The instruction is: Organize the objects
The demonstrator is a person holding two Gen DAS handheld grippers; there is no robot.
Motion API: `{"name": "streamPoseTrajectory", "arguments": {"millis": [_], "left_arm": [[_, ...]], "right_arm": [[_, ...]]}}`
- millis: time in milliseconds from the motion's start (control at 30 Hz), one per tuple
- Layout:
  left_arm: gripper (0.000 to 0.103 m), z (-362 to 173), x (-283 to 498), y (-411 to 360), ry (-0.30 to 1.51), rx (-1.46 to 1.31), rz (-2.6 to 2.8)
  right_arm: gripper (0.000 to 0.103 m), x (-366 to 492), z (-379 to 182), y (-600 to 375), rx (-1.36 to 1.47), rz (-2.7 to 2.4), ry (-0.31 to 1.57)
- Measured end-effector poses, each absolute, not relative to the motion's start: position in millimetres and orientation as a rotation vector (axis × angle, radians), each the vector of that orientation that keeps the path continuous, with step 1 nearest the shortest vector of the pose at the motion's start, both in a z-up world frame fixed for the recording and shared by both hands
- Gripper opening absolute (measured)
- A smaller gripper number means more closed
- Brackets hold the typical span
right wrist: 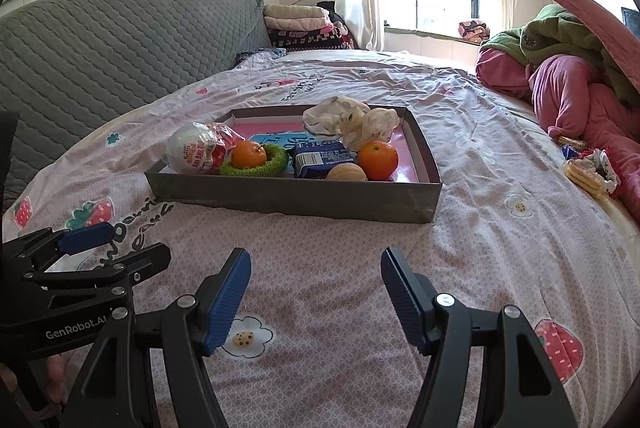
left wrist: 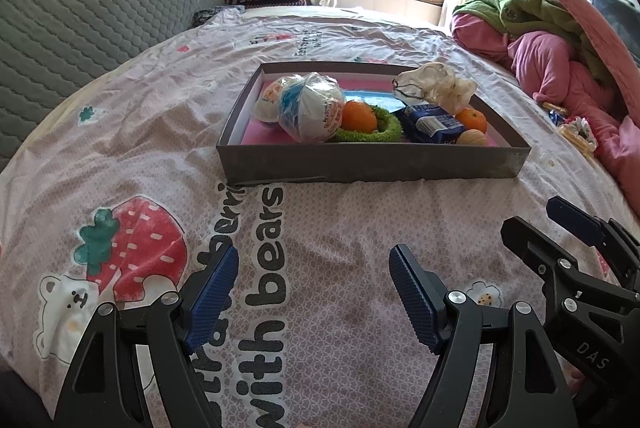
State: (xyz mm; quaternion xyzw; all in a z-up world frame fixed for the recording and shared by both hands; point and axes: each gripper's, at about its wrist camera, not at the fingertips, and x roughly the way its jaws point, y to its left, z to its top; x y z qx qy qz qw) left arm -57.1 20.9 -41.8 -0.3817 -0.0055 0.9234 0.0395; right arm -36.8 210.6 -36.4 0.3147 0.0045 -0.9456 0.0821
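Observation:
A shallow grey box [left wrist: 372, 163] [right wrist: 296, 197] lies on the bed. Inside are two white wrapped eggs [left wrist: 312, 111] [right wrist: 196, 149], an orange [left wrist: 359, 115] [right wrist: 249, 154] in a green knitted ring [left wrist: 384, 129] [right wrist: 276, 157], a blue packet [left wrist: 432, 123] [right wrist: 322, 157], a second orange [left wrist: 472, 119] [right wrist: 378, 159], a walnut [left wrist: 472, 138] [right wrist: 346, 172] and a crumpled clear bag [left wrist: 436, 83] [right wrist: 348, 119]. My left gripper [left wrist: 314, 260] stands open above the sheet, nothing between its fingers. My right gripper [right wrist: 316, 262] is open too, empty, short of the box.
Snack packets and a small frilly cloth [right wrist: 592, 173] [left wrist: 576, 131] lie on the sheet at the right, beside a heap of pink and green bedding [right wrist: 568, 75]. A grey quilted headboard [right wrist: 120, 39] runs along the left. Folded blankets [right wrist: 300, 23] sit beyond it.

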Motion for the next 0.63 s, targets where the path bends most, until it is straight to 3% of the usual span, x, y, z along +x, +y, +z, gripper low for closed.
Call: {"name": "streamPoseTrajectory", "arguments": {"millis": [633], "left_arm": [[0.079, -47.3, -57.8, 21.5, -0.021, -1.177, 2.830]], "right_arm": [[0.067, -40.4, -43.1, 206.8, 0.972, -2.804, 0.022]]}}
